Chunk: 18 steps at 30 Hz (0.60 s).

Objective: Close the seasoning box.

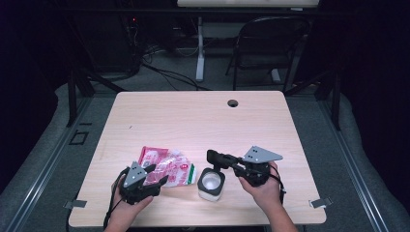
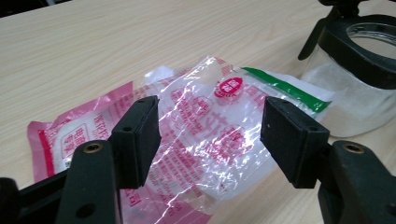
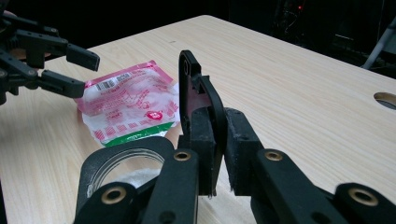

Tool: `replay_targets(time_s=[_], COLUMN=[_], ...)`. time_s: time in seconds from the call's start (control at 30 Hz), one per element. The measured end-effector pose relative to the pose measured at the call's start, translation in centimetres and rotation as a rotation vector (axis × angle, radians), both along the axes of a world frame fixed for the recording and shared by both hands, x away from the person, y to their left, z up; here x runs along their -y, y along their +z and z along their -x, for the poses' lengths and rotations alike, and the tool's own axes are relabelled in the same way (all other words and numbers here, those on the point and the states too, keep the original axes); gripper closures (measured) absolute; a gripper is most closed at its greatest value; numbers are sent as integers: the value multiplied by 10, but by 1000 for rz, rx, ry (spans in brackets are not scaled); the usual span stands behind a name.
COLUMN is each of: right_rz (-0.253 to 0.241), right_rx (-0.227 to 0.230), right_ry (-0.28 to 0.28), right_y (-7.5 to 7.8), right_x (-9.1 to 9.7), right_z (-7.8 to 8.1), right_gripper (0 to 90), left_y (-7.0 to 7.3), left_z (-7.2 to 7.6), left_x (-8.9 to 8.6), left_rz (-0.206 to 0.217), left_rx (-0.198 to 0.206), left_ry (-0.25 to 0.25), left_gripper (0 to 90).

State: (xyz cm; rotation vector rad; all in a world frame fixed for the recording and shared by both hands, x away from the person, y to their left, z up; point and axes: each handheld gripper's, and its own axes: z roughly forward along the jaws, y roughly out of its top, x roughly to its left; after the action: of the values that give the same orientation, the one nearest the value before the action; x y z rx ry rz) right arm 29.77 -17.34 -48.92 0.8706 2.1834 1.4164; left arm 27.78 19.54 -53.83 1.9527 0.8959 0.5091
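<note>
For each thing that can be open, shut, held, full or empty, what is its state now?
Plastic bag: lying flat on the table, crumpled, not gripped.
Left tool: open, jaws apart on either side of the bag.
Jar: upright, open, white contents in the bottom.
Jar lid: flipped up on edge, clamped.
Right tool: shut on the lid.

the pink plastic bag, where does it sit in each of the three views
High view: pink plastic bag lies low and left of centre, just ahead of the left gripper.
Left gripper view: bag in the middle, behind and between the open jaws.
Right gripper view: bag at middle left, beyond the jar.
Shared landmark: the black-rimmed glass jar beside the bag.
</note>
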Motion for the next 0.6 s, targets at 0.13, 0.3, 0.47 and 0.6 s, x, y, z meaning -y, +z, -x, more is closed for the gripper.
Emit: replay_targets(time_s=[0.13,0.3,0.47,0.6], right_rz=[20,35,52,54], right_rx=[6,17,22,22], right_ry=[5,15,28,37], right_y=[1,2,2,1], right_x=[-2,-4,-8,-10], right_z=[3,7,11,13], right_gripper=[829,821,805,799], left_y=[2,4,6,6], left_z=[-2,-4,-6,-6], left_x=[-3,-4,-5,-5], left_rz=[15,19,9,13], left_rx=[7,12,12,13], left_ry=[10,13,8,9], left_gripper=[376,376,376,376])
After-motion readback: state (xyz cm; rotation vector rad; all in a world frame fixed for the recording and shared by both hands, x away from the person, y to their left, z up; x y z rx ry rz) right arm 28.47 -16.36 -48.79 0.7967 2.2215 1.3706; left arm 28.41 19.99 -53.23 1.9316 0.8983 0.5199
